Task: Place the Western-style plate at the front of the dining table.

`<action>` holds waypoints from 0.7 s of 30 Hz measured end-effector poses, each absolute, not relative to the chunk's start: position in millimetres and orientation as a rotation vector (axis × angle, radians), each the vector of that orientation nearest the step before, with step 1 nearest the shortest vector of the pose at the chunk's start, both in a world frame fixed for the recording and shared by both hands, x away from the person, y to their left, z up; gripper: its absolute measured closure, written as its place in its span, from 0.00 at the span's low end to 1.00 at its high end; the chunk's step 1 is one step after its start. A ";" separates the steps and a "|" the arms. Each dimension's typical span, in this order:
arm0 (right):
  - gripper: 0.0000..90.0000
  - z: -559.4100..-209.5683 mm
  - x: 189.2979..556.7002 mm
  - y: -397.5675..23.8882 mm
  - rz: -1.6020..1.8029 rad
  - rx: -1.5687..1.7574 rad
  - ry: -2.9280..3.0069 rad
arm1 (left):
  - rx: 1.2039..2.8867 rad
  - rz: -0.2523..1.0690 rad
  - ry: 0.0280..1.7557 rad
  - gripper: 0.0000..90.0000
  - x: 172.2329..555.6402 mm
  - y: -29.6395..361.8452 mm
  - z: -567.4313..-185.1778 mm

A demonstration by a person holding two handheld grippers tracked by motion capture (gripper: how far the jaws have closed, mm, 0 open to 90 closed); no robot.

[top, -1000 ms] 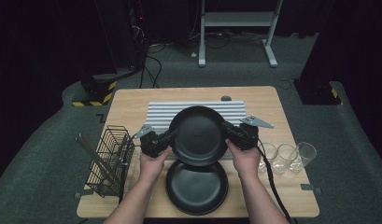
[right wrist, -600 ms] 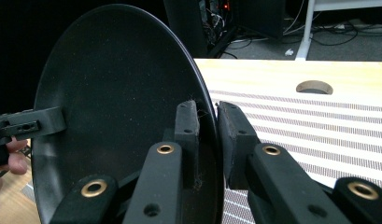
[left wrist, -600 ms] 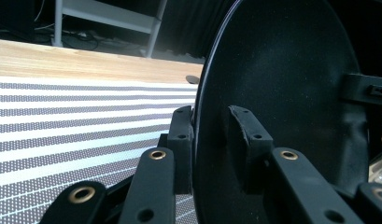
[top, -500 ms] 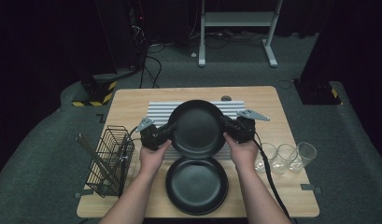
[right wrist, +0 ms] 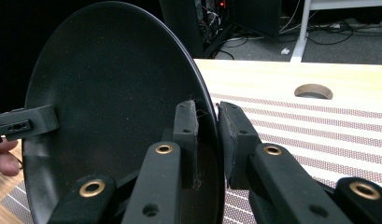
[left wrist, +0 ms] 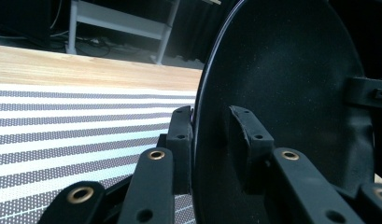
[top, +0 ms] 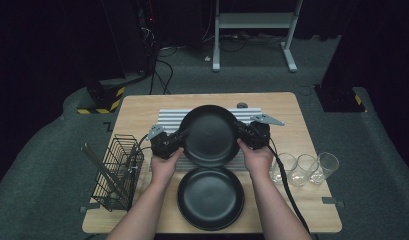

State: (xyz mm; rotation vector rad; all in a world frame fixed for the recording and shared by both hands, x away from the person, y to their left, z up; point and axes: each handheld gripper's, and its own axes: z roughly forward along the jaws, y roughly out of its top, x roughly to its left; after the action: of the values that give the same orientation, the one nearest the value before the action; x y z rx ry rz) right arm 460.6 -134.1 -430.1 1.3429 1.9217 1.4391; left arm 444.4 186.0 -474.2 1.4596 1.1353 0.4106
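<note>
While both grippers hold plate (top: 209, 135), second plate (top: 210, 197) below, glasses (top: 304, 169) right

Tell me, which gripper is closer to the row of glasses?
Right. The right gripper grips the raised plate's right rim, just up and left of the glasses. The left gripper grips the opposite rim, farther away.

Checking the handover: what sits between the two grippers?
In the high view, a black plate spans between the left gripper and right gripper, both clamping its rim.
</note>
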 end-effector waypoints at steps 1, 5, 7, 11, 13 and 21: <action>0.86 -430.2 461.3 -134.2 1.440 1.346 1.921 | 1.465 0.414 1.135 0.79 445.3 185.9 -473.1; 0.86 -430.3 464.7 -135.9 1.445 1.346 1.916 | 1.467 0.423 1.136 0.79 449.2 183.7 -469.2; 0.86 -429.2 466.9 -136.3 1.437 1.352 1.915 | 1.460 0.421 1.142 0.79 451.5 182.5 -468.3; 0.86 -424.3 473.0 -135.3 1.432 1.344 1.915 | 1.448 0.418 1.148 0.79 455.3 183.0 -467.8; 0.86 -422.1 477.2 -133.4 1.416 1.332 1.926 | 1.441 0.415 1.163 0.78 458.2 183.8 -468.0; 0.86 -422.1 490.9 -127.3 1.402 1.337 1.948 | 1.454 0.432 1.178 0.78 468.4 188.2 -468.3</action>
State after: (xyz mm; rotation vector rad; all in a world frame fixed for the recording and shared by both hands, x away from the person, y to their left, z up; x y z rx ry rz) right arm 490.9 -127.3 -422.1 1.3371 1.9485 1.4018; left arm 468.4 188.2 -468.3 1.4536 1.1775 0.4322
